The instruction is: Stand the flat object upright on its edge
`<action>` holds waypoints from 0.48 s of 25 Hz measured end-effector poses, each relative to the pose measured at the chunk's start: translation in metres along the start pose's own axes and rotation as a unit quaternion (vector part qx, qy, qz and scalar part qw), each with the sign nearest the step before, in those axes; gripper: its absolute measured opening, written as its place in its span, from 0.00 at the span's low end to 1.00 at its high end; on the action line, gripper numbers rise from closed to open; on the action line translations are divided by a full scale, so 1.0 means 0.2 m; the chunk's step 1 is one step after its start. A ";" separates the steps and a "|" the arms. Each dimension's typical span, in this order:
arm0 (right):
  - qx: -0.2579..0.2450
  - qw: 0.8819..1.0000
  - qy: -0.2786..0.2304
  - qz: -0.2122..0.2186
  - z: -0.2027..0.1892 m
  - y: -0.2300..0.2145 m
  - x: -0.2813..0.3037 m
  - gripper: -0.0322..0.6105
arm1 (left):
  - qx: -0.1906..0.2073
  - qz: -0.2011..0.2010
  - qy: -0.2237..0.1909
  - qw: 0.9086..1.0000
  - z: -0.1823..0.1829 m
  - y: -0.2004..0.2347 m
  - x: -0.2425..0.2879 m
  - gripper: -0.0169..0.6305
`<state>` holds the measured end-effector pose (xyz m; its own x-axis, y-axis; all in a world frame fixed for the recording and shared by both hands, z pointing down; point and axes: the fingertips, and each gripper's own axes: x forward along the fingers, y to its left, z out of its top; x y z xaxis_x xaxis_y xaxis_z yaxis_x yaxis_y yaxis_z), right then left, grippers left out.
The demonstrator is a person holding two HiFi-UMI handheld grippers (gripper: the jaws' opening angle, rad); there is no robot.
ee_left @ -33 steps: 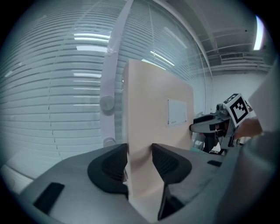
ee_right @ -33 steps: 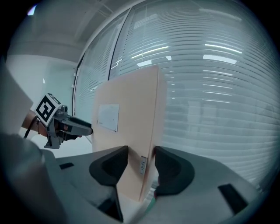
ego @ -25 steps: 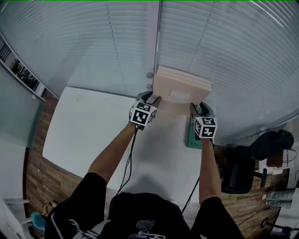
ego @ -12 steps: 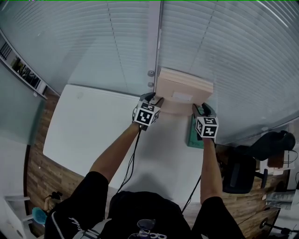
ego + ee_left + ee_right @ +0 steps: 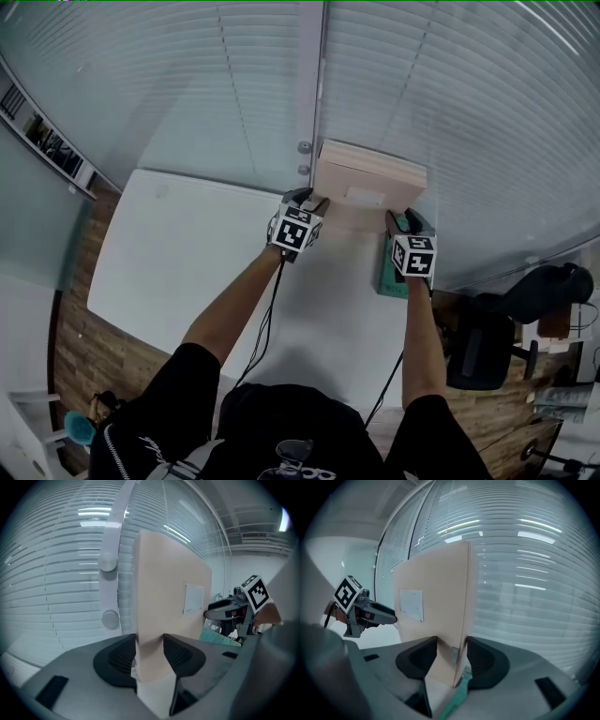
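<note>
- The flat box [image 5: 367, 169] sits slightly lower than it did a second ago, mostly at its left end, and its pose is otherwise unchanged. It is already up on edge at the far side of the counter [image 5: 187, 253], close to the blinds [image 5: 187, 84], with its labelled broad face toward the person.
- The left hand-held gripper [image 5: 150, 645] has come down a little with that end, while the right hand-held gripper [image 5: 452, 648] has hardly shifted. Each is clamped across the thickness of the flat box at one lower end, and neither clamp has changed.
- As I judge it, the turning is done and the flat box is being set down. No view shows whether its bottom edge touches the counter yet, so letting go now looks too early.
- Counter: one.
- Flat box: one.
- Green flat thing [image 5: 384, 277] lying under the right hand-held gripper: one.
- Hand-held grippers: two, both on the flat box.
- White label [image 5: 364, 196] on the flat box: one.
- Round knobs [image 5: 107, 563] on the window post: two.
</note>
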<state>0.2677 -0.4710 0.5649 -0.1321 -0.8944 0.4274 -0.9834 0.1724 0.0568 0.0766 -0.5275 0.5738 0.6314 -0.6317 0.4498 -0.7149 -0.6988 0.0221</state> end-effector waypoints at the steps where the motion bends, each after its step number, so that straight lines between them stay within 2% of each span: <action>1: 0.001 1.000 0.000 0.000 0.00 0.00 0.00 0.37 | 0.003 0.000 0.001 1.000 0.00 0.00 0.00 0.33; 12: 0.017 1.000 0.009 0.002 -0.04 -0.01 -0.07 0.40 | -0.011 0.016 -0.010 1.000 0.00 0.01 -0.10 0.33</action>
<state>0.2726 -0.4554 0.5658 -0.1346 -0.8858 0.4441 -0.9865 0.1618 0.0239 0.0624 -0.5165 0.5641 0.6136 -0.6610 0.4320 -0.7416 -0.6702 0.0278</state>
